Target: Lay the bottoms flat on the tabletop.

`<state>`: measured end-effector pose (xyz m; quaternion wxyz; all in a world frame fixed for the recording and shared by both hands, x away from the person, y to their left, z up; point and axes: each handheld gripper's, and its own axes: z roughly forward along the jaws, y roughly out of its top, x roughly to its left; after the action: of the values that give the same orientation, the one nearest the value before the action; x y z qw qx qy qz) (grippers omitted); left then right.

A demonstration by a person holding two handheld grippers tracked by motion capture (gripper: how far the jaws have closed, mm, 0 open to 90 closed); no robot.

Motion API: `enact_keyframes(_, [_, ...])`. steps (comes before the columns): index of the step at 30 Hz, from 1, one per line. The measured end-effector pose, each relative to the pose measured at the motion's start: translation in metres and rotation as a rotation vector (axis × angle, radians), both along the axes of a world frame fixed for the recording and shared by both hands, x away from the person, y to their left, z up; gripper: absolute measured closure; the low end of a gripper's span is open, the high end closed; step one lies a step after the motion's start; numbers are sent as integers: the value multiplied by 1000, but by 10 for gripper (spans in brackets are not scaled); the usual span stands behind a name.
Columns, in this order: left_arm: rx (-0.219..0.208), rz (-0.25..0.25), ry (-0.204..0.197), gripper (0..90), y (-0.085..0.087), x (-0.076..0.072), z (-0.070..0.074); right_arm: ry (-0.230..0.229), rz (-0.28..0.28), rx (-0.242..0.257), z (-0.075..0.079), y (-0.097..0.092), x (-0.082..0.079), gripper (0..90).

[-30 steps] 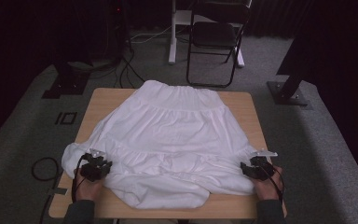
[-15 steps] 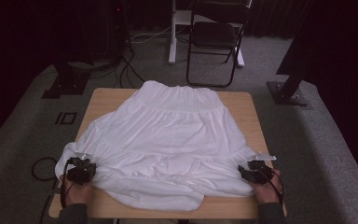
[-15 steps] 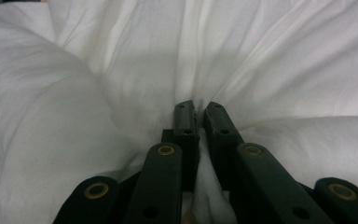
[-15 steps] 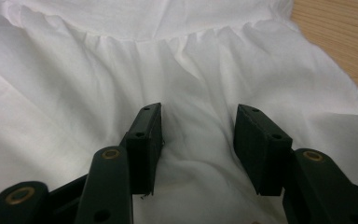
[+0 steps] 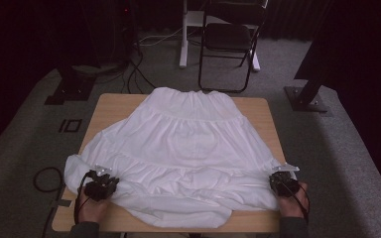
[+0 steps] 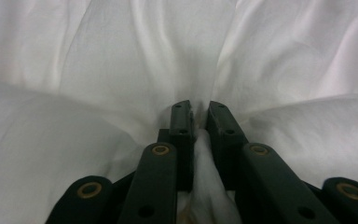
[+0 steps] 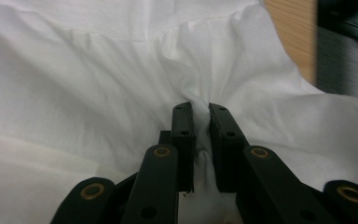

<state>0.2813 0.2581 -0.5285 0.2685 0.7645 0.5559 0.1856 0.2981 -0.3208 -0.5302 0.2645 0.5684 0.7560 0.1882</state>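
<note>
A white tiered skirt (image 5: 188, 148) lies spread over the wooden table (image 5: 114, 104), waistband at the far edge and hem toward me. My left gripper (image 5: 104, 181) sits on the hem at the near left. In the left gripper view its jaws (image 6: 199, 109) pinch a fold of the white cloth (image 6: 200, 154); they have just been opening slightly, with the cloth still between them. My right gripper (image 5: 279, 178) is at the hem's near right corner. Its jaws (image 7: 200, 109) have just been closing and now clamp a bunched fold of the cloth (image 7: 205, 161).
The skirt's hem hangs past the table's left and right edges. Bare wood shows along the near edge (image 5: 129, 223). A black folding chair (image 5: 228, 39) and a white desk leg (image 5: 183, 34) stand behind the table. Cables (image 5: 44, 178) lie on the carpet at the left.
The left hand went out to the left half a second ago and has come back right along the hem. The right hand has stayed at its corner.
</note>
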Motion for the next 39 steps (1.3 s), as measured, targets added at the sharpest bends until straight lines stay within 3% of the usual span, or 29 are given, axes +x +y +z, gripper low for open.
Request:
enact_keyframes(3, [0,-53,7,778,-10,-1,1,2,-50,-35,0,-3,0,814])
enact_keyframes(5, [4,-63,10,726,-12,0,3,8,-56,-14,1,-5,1,810])
enact_keyframes(9, [-41,-29,-66,639,-3,2,21,-13,-31,26,1,-6,0,743])
enact_keyframes(13, [-29,12,-122,591,8,13,38,-66,12,67,5,-2,-1,699])
enact_keyframes(16, [-20,37,-150,572,15,26,42,-108,43,105,10,1,-1,687])
enact_keyframes(19, [11,74,-166,547,21,42,39,-128,69,124,10,4,2,677])
enact_keyframes(22, [39,112,-170,527,30,60,32,-118,70,124,6,7,8,673])
enact_keyframes(26, [99,174,-164,494,42,82,18,-83,66,123,-3,7,15,674])
enact_keyframes(29, [158,240,-135,476,51,97,7,-72,75,117,-7,7,16,674])
enact_keyframes(30, [163,269,-129,476,56,103,3,-71,75,118,-7,7,16,674])
enact_keyframes(35, [169,311,-111,487,63,114,-5,-69,66,124,-7,6,19,674])
enact_keyframes(39, [111,332,-109,502,68,115,-7,-69,69,136,-7,4,19,671])
